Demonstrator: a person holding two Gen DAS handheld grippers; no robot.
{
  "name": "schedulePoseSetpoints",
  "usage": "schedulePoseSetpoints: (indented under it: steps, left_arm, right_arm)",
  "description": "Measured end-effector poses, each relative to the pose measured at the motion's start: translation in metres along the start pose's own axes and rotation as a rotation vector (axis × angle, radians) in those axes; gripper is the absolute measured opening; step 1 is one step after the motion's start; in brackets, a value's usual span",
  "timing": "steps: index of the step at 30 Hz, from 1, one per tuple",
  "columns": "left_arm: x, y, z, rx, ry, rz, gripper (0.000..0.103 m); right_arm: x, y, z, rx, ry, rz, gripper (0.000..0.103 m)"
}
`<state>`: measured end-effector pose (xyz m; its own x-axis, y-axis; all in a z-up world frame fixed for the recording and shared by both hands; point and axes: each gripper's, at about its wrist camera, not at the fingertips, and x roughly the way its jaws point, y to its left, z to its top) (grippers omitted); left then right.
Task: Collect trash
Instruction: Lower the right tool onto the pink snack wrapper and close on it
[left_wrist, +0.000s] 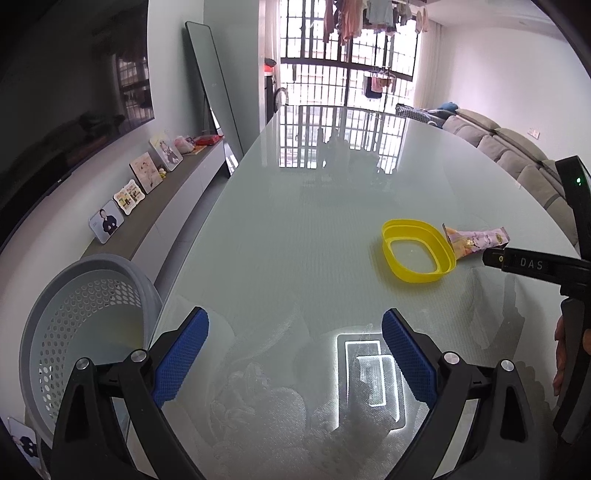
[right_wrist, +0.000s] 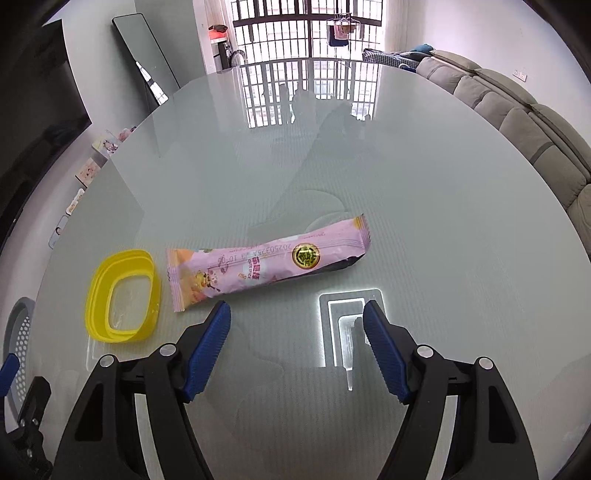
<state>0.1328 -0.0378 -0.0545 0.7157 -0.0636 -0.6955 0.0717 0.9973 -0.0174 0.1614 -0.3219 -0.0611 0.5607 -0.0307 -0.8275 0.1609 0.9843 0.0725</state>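
Both sets of tongs stood released, nothing between their blue pads: the left tongs (left_wrist: 295, 354) hung over the near bench (left_wrist: 295, 229) beside a grey perforated basket (left_wrist: 74, 314) at its left edge, the right tongs (right_wrist: 297, 339) just short of the pink snack wrapper (right_wrist: 266, 266). The wrapper lay flat, a yellow plastic ring (right_wrist: 123, 295) just left of it. Farther off stood a grey sofa (right_wrist: 517, 110).

Counter (right_wrist: 424, 221): glossy glass-like top, pale, mirrors window bars and ceiling lamp; faint fine weave pattern beneath the shine. Snack wrapper (right_wrist: 266, 266): thin printed plastic film, slight sheen, crimped serrated ends. Yellow ring (right_wrist: 123, 295): smooth moulded plastic, semi-gloss. Basket (left_wrist: 74, 314): grey matt plastic, perforated wall. Right gripper (right_wrist: 297, 347): black matt plastic, blue knurled rubbery pads, bright metal pivot pins. Sofa (right_wrist: 524, 122): matt cloth.
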Motion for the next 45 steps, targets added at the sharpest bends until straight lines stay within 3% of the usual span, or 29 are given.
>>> schedulePoseSetpoints:
  steps: [5,10,16,31,40,45]
  left_arm:
    - [0.001,0.001,0.000,-0.006,0.004,0.002,0.093]
    - [0.002,0.003,0.000,-0.018,0.017,0.004,0.093]
    - [0.002,0.002,0.000,-0.024,0.022,0.003,0.093]
    - [0.001,0.001,-0.001,-0.018,0.020,0.007,0.093]
    - [0.001,0.000,-0.001,-0.015,0.018,0.006,0.093]
    - [0.000,-0.003,-0.003,-0.006,0.014,0.006,0.093]
  right_arm:
    - [-0.010,0.018,0.022,-0.002,-0.048,0.027,0.071]
    - [0.004,0.041,0.041,-0.035,-0.041,0.024,0.071]
    - [0.017,0.042,0.031,-0.078,-0.004,-0.027,0.071]
    - [-0.031,-0.025,-0.022,-0.067,0.008,-0.110,0.071]
    - [-0.078,-0.067,-0.053,0.054,-0.053,-0.063,0.071]
    - [-0.074,-0.075,-0.063,0.138,-0.008,-0.016,0.071]
